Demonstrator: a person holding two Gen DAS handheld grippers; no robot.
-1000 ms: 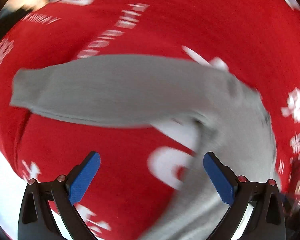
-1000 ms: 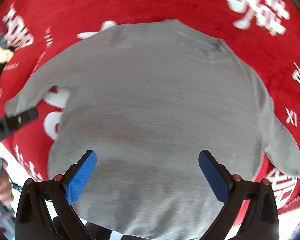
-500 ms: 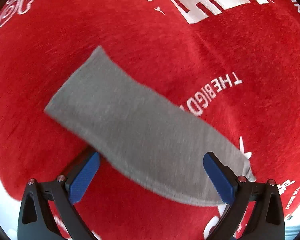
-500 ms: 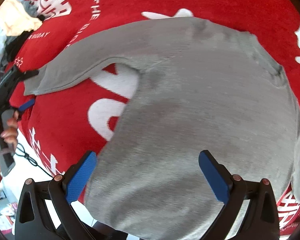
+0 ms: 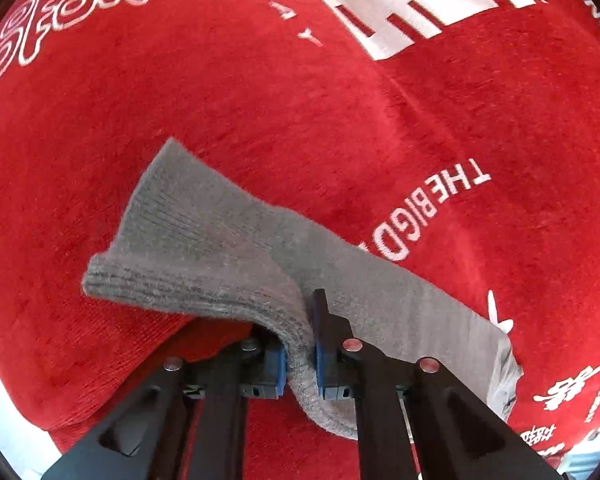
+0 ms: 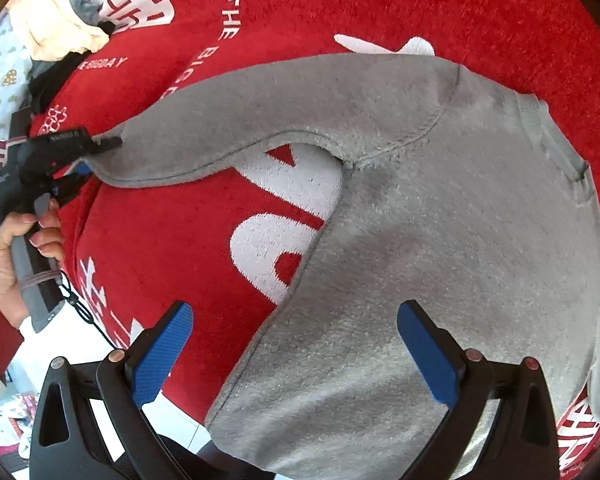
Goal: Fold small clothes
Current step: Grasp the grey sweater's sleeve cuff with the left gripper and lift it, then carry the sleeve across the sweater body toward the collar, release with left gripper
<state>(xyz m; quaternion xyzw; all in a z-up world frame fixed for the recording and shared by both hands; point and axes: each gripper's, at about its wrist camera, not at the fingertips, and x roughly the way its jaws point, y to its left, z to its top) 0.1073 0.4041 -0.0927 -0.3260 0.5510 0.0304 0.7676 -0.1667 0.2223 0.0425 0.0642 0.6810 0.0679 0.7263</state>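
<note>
On red blanket (image 6: 380,8): 1 grey sweater (image 6: 440,240), L hand-held gripper (image 5: 300,344) clamping cuff (image 5: 204,276).

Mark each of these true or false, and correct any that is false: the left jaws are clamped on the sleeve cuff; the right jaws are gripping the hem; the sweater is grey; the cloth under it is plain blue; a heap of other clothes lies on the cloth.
1. The left gripper has its jaws clamped on the sleeve cuff. True.
2. The right gripper grips the hem. False: its jaws stand wide open above the sweater body, holding nothing.
3. The sweater is grey. True.
4. The cloth underneath is plain blue. False: it is red with white lettering.
5. A heap of other clothes lies on the cloth. True, beyond the held sleeve in the right wrist view.
</note>
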